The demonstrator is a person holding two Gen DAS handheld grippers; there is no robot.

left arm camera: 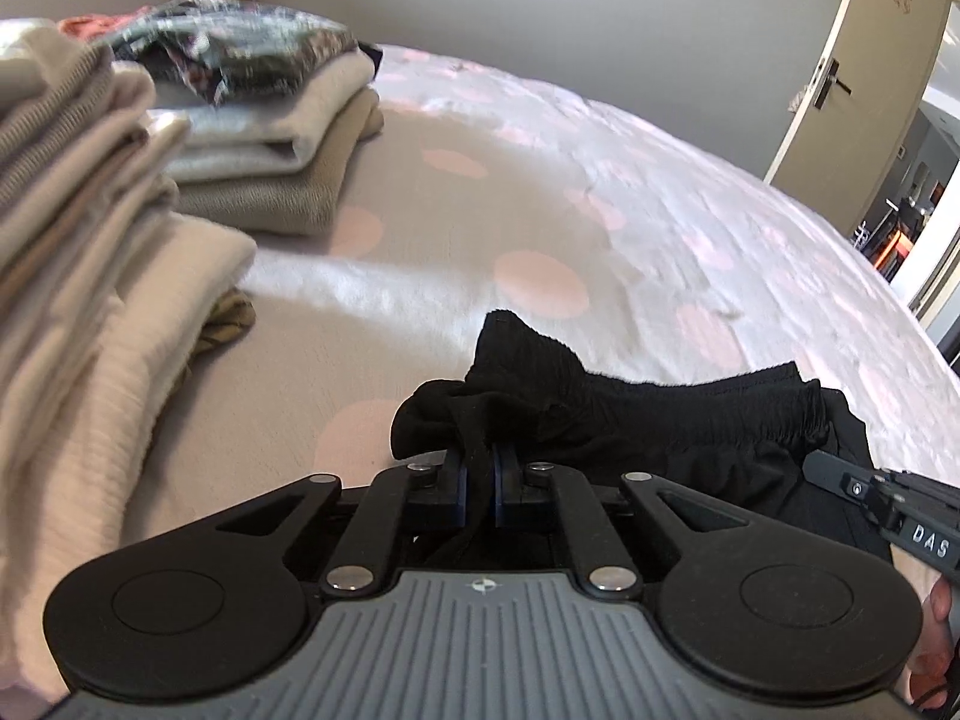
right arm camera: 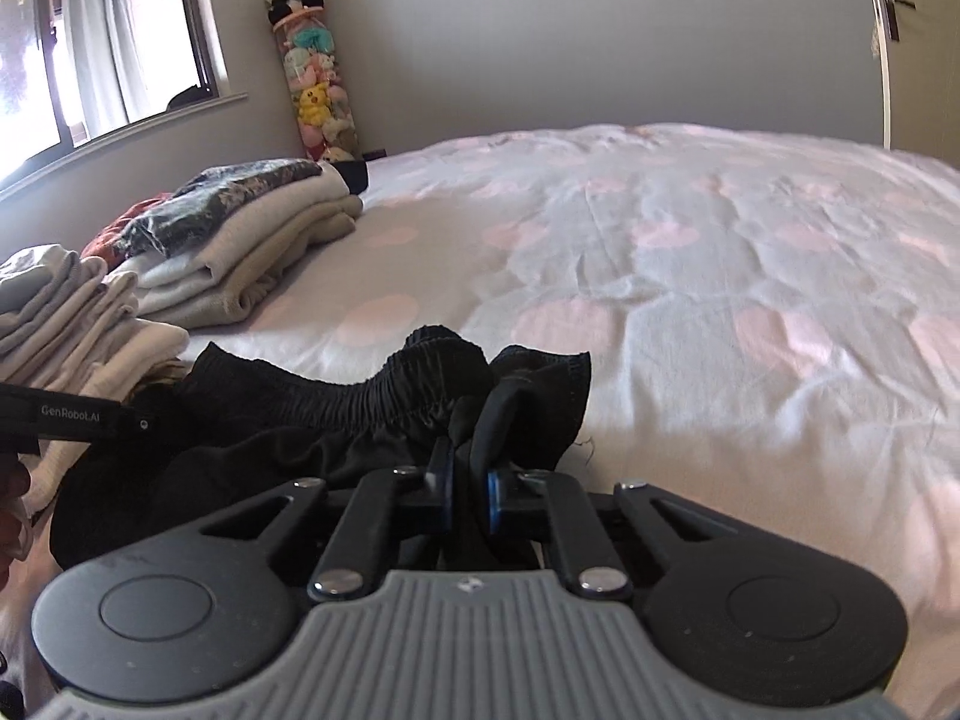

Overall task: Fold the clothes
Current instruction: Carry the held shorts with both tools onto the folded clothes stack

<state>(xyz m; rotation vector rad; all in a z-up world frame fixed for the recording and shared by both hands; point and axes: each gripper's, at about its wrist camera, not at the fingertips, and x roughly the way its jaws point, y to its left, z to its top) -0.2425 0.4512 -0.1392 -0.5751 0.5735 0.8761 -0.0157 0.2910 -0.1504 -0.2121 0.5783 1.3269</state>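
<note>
Much of the black garment sits out of sight

The garment [left arm camera: 690, 420] drops behind both gripper bodies, so its lower part is hidden in each wrist view and its kind can't be told. The near pile [left arm camera: 72, 210] at nine o'clock is blurred and cut by the left edge. A hand [left arm camera: 936, 618] at four o'clock is clipped by the frame. The far pile [right arm camera: 252, 252] covers a red item [right arm camera: 117, 228] behind it.
</note>
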